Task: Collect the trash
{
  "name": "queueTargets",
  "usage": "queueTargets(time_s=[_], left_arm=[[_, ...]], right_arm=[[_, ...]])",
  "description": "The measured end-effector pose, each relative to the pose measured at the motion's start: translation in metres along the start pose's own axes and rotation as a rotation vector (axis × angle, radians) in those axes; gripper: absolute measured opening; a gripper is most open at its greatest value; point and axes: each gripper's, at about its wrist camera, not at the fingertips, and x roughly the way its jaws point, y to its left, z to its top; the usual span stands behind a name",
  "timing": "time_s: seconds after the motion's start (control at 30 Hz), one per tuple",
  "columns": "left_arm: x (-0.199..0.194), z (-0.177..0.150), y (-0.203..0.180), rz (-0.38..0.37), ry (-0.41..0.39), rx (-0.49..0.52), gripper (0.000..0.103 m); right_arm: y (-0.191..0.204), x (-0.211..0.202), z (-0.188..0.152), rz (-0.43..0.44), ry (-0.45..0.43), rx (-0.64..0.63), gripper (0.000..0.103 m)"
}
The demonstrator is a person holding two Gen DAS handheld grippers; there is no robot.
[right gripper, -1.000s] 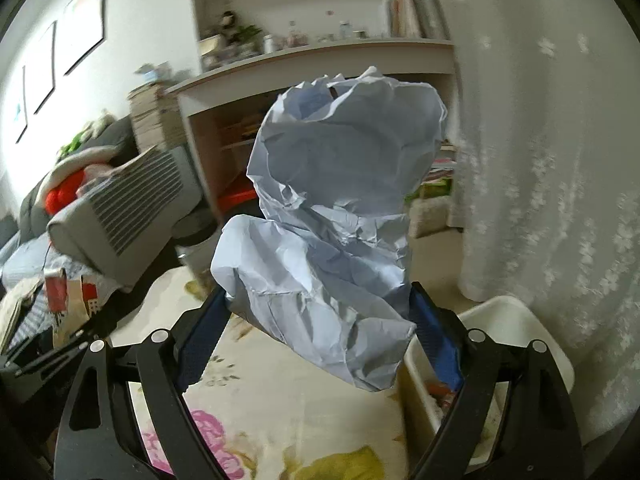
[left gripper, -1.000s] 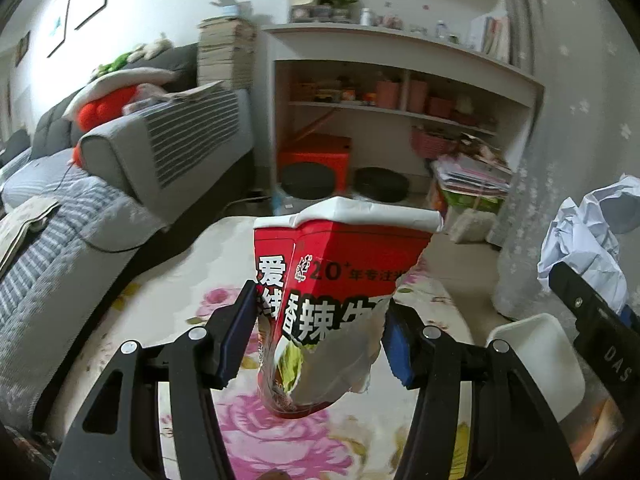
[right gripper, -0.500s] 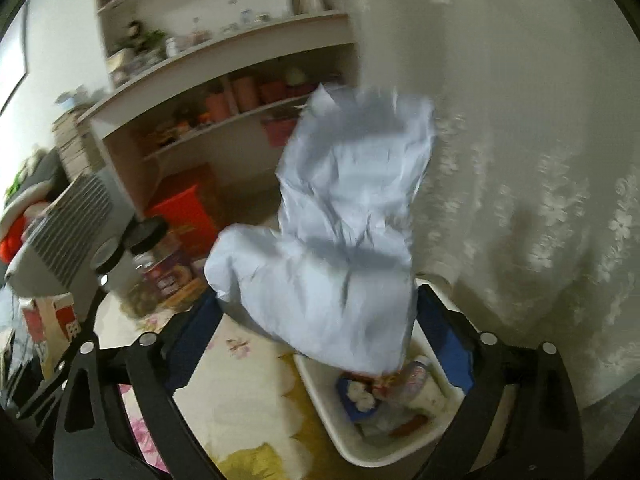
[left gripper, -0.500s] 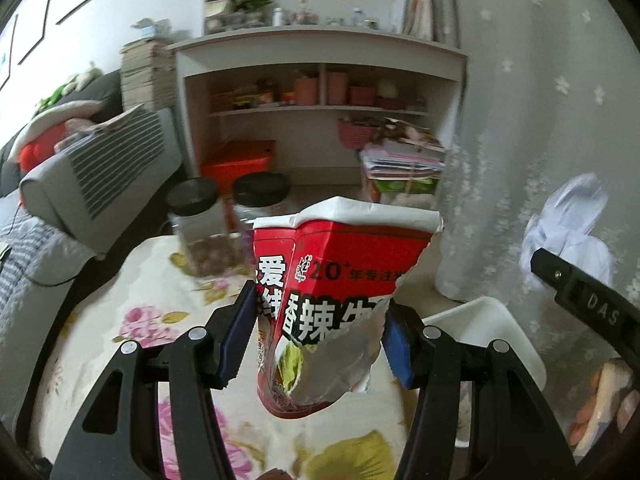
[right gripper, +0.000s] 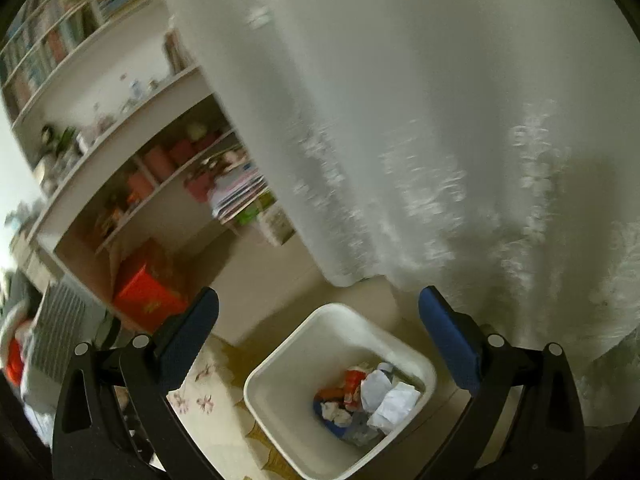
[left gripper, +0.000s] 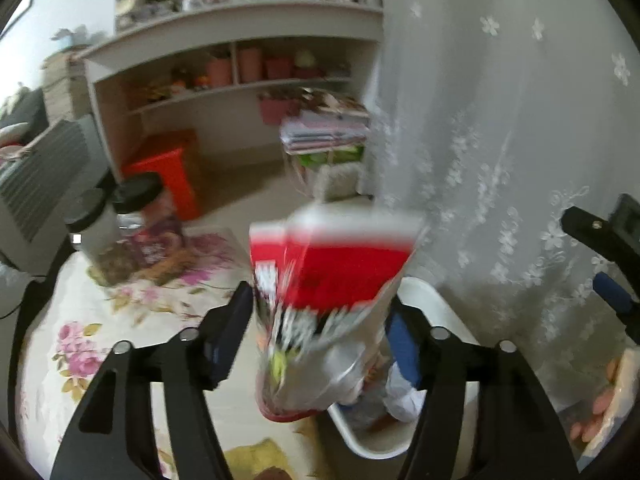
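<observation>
A red and white snack bag [left gripper: 328, 276], motion-blurred, hangs between the jaws of my left gripper [left gripper: 320, 320]. The jaws are opening and the blue pads stand a little off its sides. Its lower end is over the near rim of a white bin [left gripper: 424, 296]. My right gripper [right gripper: 318, 312] is open and empty above the same white bin [right gripper: 280, 372]. A crumpled pale blue paper [right gripper: 390, 400] lies inside among other wrappers. In the left wrist view the right gripper [left gripper: 596, 260] shows at the right edge.
A white flowered curtain [right gripper: 400, 140] hangs just behind the bin. A shelf unit [left gripper: 240, 92] with a red stool [left gripper: 168, 168] under it stands at the back. Two black-lidded jars [left gripper: 120, 224] sit on the floral tablecloth [left gripper: 80, 340]. A hand [left gripper: 600, 400] shows at lower right.
Both grippers swung right to the bin. The right gripper let go of the crumpled paper, which now lies in the bin. The left jaws widened and the snack bag slips down.
</observation>
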Motion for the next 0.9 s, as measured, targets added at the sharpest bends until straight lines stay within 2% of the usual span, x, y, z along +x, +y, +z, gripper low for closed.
queueTargets(time_s=[0.2,0.43,0.6,0.67,0.77,0.9], left_arm=[[0.009,0.006,-0.022,-0.034,0.016,0.027,0.078],[-0.011,0.002,-0.013,-0.020,-0.038,0.032,0.087],[-0.046,-0.006,0.018,0.047,-0.125,-0.010,0.096],[-0.059,-0.011,0.034,0.085,-0.160,-0.026,0.096],[-0.075,-0.021,0.066,0.117,-0.175,-0.079,0.096],[-0.091,-0.036,0.106,0.151,-0.191,-0.152,0.096]], right_arm=[[-0.025,-0.013,0.012,-0.038,-0.057,0.045,0.096],[-0.002,-0.030,0.006,-0.073,-0.133,-0.070,0.096],[0.038,-0.047,-0.018,-0.099,-0.203,-0.242,0.096],[0.054,-0.055,-0.032,-0.116,-0.242,-0.313,0.096],[0.071,-0.066,-0.050,-0.102,-0.265,-0.353,0.096],[0.085,-0.071,-0.075,-0.053,-0.232,-0.362,0.096]])
